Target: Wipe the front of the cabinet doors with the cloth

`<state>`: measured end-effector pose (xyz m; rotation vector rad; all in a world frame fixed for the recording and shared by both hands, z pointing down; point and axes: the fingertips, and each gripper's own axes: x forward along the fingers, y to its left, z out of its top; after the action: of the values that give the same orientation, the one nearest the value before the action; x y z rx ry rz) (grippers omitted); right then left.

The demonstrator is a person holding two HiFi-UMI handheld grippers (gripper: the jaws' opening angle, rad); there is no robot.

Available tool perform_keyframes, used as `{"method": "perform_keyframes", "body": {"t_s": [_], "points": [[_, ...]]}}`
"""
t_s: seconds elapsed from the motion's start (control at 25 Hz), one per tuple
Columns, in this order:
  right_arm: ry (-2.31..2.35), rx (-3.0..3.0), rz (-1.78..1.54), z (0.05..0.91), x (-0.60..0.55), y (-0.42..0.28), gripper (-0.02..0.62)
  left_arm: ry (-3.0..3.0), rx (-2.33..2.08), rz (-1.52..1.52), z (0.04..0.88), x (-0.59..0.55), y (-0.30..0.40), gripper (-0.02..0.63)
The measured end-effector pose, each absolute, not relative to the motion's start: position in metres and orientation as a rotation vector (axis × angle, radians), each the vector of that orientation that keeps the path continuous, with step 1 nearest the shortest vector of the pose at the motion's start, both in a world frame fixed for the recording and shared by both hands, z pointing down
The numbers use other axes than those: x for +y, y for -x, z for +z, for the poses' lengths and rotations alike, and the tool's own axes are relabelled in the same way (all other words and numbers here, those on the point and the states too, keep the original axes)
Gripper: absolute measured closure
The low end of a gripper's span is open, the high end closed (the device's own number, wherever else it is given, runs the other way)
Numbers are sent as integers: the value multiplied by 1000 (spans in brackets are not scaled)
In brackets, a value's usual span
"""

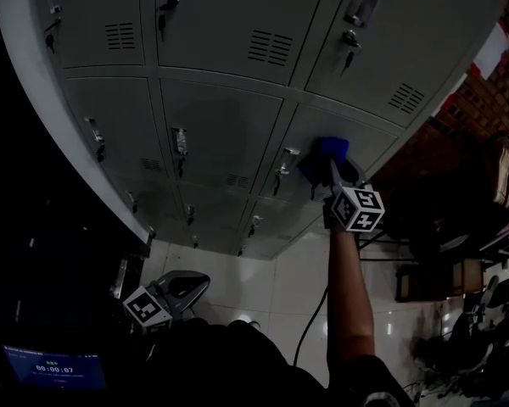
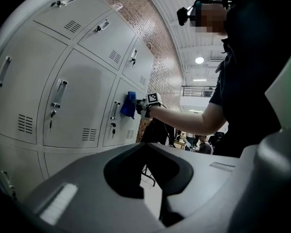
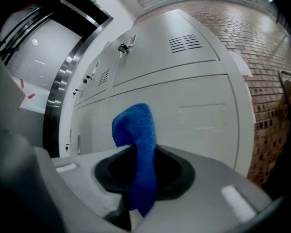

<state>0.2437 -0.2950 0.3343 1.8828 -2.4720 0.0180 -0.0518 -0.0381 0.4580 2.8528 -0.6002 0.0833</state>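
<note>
Now the right tongs (image 1: 325, 170) pinch a blue cloth (image 1: 329, 148) flat against a grey locker door (image 1: 373, 130); the left tongs (image 2: 160, 200) hang low, pressed together, empty.

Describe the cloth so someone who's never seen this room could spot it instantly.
Find the wall of grey lockers. On the middle row's right-hand door, the right gripper holds the cloth beside the handle. It is the only bright blue thing among grey metal.

I lose the cloth's (image 3: 136, 135) lower end inside the right gripper (image 3: 143, 174). My head view cuts off the cabinet's (image 1: 225, 121) top row, and shadow hides much of the left gripper (image 1: 180, 291).
</note>
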Motion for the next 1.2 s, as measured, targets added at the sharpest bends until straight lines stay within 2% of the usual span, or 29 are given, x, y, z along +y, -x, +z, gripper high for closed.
{"method": "perform_keyframes", "body": {"t_s": [0.64,1.2], "points": [[-2129,-2284,85,339,-269,-372,517,-2861,-539,93,463,-34,14,606],[-2165,-2278,94,339,-259,-380,517,-2854,-557,92,463,-22,15,606]]}}
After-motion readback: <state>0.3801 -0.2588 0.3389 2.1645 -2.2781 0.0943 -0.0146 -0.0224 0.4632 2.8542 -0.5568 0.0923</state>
